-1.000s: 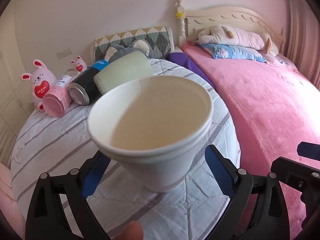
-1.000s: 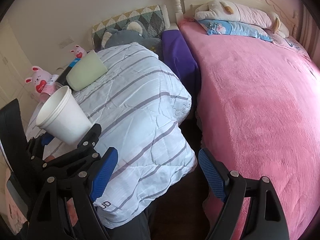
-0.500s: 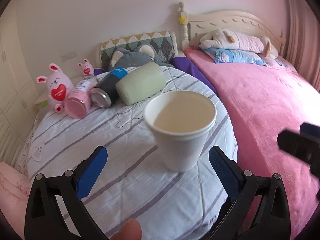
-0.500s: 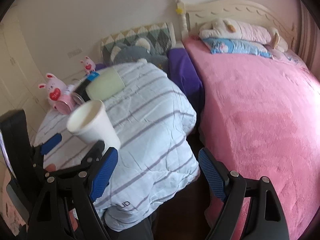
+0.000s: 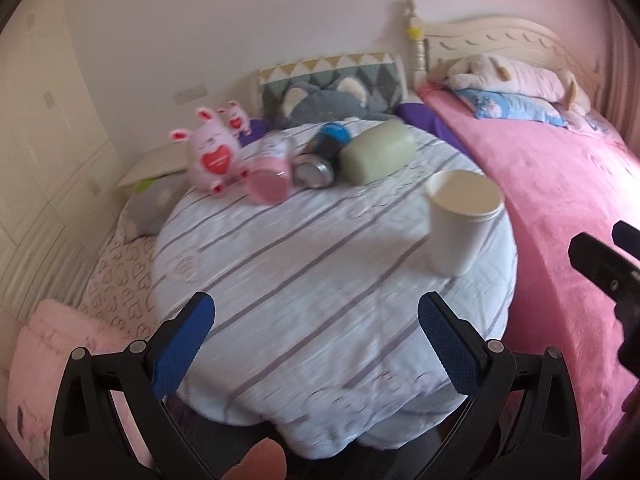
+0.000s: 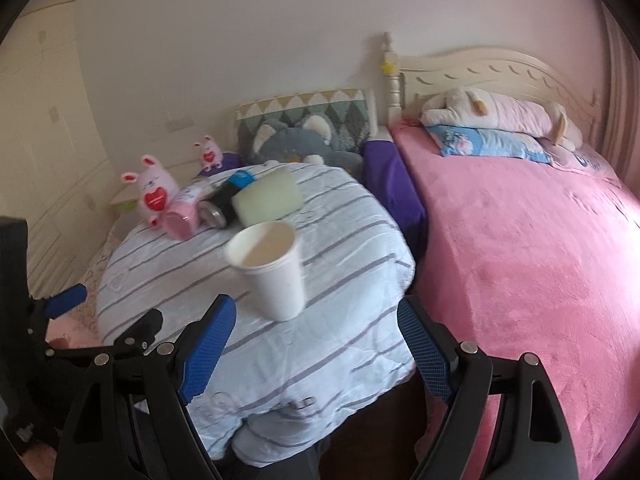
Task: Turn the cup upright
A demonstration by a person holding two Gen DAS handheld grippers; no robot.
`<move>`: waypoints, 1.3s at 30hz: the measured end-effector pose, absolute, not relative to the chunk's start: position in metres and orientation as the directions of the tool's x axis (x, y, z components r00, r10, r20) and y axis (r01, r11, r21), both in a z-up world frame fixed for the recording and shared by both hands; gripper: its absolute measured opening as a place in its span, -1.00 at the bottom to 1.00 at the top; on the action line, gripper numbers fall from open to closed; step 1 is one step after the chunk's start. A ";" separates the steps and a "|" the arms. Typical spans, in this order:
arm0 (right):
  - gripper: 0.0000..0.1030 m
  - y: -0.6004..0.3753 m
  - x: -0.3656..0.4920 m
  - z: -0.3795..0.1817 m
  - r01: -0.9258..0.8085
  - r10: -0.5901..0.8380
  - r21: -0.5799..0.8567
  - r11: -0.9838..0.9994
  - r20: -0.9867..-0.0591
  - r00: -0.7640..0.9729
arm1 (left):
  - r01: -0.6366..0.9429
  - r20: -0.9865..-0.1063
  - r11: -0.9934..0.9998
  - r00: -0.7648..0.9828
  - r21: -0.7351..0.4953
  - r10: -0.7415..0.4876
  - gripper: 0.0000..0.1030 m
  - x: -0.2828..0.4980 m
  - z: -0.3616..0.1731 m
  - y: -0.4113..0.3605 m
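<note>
The cup (image 5: pixel 462 222) is seen upright on the striped table (image 5: pixel 280 280), axis vertical, at one o'clock from the left gripper (image 5: pixel 312 344); the right gripper (image 6: pixel 316 352) is judged nearer. Both are spread, empty.

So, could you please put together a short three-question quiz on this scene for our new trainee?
1. True or false: the white paper cup stands mouth-up on the striped quilt.
2. Which lies nearest the cup? A) pink bunny toy B) pale green cup C) pink bottle
3. Fill in: the jaws of the left gripper and the right gripper are both ____.

Key: 1 true; 2 B; 3 open.
</note>
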State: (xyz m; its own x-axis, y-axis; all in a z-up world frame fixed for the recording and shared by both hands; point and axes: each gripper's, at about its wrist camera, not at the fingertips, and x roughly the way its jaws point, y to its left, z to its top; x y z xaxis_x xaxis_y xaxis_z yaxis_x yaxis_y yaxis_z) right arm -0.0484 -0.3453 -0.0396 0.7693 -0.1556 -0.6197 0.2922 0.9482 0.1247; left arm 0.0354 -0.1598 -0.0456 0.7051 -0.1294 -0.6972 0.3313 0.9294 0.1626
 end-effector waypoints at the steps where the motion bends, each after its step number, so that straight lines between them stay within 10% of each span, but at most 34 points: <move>1: 0.63 -0.337 -0.048 -0.040 0.286 -0.153 0.120 0.951 -0.620 0.769 | 0.325 -0.699 0.932 0.705 0.163 -0.124 0.99 0.034 -0.045 -0.155; 39: 0.63 -0.280 -0.053 -0.030 0.273 -0.164 0.089 0.958 -0.611 0.775 | 0.310 -0.663 0.941 0.735 0.138 -0.145 0.99 0.015 -0.025 -0.102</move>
